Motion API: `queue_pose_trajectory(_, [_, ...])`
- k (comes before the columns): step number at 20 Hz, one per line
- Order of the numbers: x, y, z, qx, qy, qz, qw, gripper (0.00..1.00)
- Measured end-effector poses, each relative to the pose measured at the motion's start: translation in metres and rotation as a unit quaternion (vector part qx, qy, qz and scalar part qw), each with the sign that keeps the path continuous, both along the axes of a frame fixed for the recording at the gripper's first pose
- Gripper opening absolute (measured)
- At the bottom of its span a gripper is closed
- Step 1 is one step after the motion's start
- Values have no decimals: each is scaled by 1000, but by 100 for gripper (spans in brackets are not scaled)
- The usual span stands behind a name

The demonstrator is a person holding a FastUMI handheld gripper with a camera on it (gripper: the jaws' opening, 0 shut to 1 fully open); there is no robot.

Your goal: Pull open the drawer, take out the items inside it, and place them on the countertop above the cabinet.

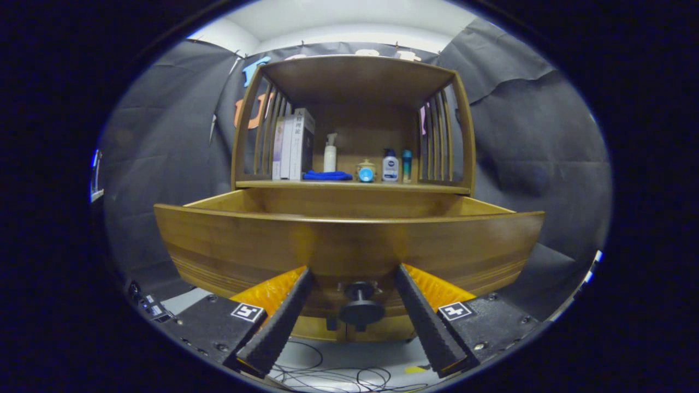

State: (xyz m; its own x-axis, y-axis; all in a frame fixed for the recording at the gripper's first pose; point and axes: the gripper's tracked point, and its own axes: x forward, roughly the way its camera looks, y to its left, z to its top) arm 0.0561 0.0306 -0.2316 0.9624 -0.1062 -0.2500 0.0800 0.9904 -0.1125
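Your tool [355, 275] stands wide, its two dark ribbed fingers [284, 316] splayed apart and pressing on nothing; the black knob [361, 309] sits between them, low on the drawer front, with a clear gap to each finger, so you are not holding it. Just ahead, the drawer [349, 248] is already pulled well out toward you; its curved wooden front runs left to right across your line of approach and rises above the fingertips, so the open cavity lies beyond and above them. That is the relation the coming move turns on, as I judge it: the items lie up and over that front panel, farther from you than the knob; you will have to lift the tool clear of the knob and carry it forward over the rim before dipping in. What is inside stays hidden by the front panel from here; I cannot tell you what is there or which side it lies.

Farther off, the worktop [426, 187] above the drawer already carries boxes [295, 144] at the left, a white pump bottle [330, 154], a blue cloth [326, 175], a small jar [366, 172] and two more bottles [390, 166] toward the right; the bare stretch at its near edge looks the likeliest landing place.
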Motion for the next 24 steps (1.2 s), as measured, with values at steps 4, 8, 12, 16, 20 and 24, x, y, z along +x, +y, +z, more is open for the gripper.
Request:
queue_pose_trajectory(4, [12,1,0,9,-5,-2,1000,100])
queue_pose_trajectory(8, [34,1,4,18,-1,-4,1000,100])
queue_pose_trajectory(12, [66,-1,8,-3,-9,-4,1000,100])
queue_pose_trajectory(16, [89,-2,9,-15,-12,-3,1000,100])
queue_pose_trajectory(20, [109,-4,6,-27,-15,-2,1000,100])
queue_pose_trajectory(24, [132,-6,5,-27,-18,-2,999,100])
